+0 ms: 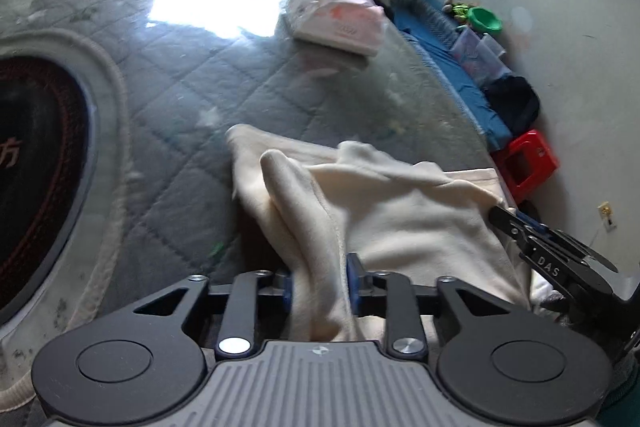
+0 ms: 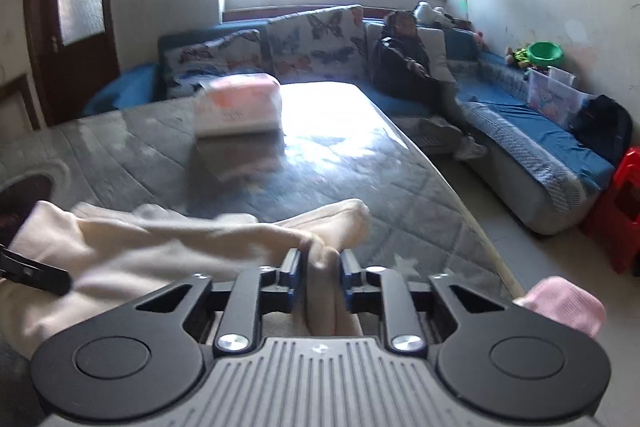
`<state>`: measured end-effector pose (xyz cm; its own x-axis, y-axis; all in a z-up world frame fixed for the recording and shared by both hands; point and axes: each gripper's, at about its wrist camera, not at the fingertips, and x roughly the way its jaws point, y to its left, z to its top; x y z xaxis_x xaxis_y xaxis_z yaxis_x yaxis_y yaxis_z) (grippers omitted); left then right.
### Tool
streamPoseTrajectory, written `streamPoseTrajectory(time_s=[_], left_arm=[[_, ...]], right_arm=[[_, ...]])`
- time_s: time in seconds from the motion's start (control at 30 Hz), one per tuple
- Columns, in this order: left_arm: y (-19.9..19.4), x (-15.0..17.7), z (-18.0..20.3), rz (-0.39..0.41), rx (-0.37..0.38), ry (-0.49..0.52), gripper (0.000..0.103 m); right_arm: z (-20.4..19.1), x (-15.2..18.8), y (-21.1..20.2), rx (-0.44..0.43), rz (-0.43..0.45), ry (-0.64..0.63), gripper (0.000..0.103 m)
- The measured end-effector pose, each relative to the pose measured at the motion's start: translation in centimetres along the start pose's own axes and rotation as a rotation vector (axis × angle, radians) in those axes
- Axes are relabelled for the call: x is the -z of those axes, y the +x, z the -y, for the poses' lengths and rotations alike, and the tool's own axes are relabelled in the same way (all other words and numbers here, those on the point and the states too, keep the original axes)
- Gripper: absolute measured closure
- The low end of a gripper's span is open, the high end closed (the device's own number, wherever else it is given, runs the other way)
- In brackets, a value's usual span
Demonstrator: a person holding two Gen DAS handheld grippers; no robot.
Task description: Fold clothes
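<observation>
Left wrist view: we see the left gripper clamped on a thick fold of the cream garment, blue pads pressing the cloth from both sides. The garment lies on the grey quilted table cover, near the table's right edge. From the pinch a ridge of fabric runs up and slightly left, away from the camera, ending in a rounded tip; the main body spreads right toward the right gripper, which enters from the right w/ its fingers at the cloth's far edge. Whether it grips there we can't tell from this view. Further back on the table sits a white and pink plastic-wrapped pack. A round dark inset w/ a pale rim is at left. A red stool stands on the floor at right.

Right wrist view: we see the right gripper closed on a bunched cream fold, pads tight on both sides. The garment stretches mostly left-right across the frame, long axis roughly across the table, w/ a rounded end poking up and right just beyond the fingers. Part of the left gripper shows at the far left edge, on the cloth. The pack is well beyond, mid-table. A pink cloth peeks out at lower right. A person sits on the blue sofa behind the table.
</observation>
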<state>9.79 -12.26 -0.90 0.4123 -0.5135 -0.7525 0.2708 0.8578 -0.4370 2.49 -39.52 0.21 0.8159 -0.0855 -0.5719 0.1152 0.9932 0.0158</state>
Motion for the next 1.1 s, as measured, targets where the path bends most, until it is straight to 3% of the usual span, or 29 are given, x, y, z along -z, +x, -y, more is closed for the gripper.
streamPoseTrajectory(time_s=[0.07, 0.1, 0.17, 0.3, 0.47, 0.73, 1.1], left_arm=[[-0.5, 0.1, -0.2, 0.015, -0.021, 0.017, 0.063], [-0.7, 0.1, -0.2, 0.023, -0.033, 0.025, 0.058], [-1.2, 0.2, -0.3, 0.038, -0.061, 0.035, 0.053], [-1.4, 0.3, -0.3, 0.059, -0.104, 0.042, 0.044], [-2.1, 0.8, -0.1, 0.084, -0.129, 0.061, 0.039], [-2.8, 1.8, 0.3, 0.102, -0.161, 0.126, 0.032], [-4.4, 4.0, 0.5, 0.13, -0.203, 0.152, 0.011]], right_arm=[[-0.2, 0.4, 0.0, 0.014, -0.002, -0.003, 0.076], [-0.2, 0.6, 0.0, 0.021, -0.003, -0.004, 0.069], [-0.6, 0.8, -0.2, 0.021, 0.0, -0.01, 0.064], [-2.7, 0.7, -0.5, -0.07, 0.006, -0.039, 0.054], [-5.9, 0.3, 1.2, -0.148, -0.014, -0.082, 0.054], [-7.6, -0.3, 5.0, -0.145, -0.079, -0.065, 0.046], [-7.3, 1.2, 0.3, -0.135, -0.01, -0.051, 0.016]])
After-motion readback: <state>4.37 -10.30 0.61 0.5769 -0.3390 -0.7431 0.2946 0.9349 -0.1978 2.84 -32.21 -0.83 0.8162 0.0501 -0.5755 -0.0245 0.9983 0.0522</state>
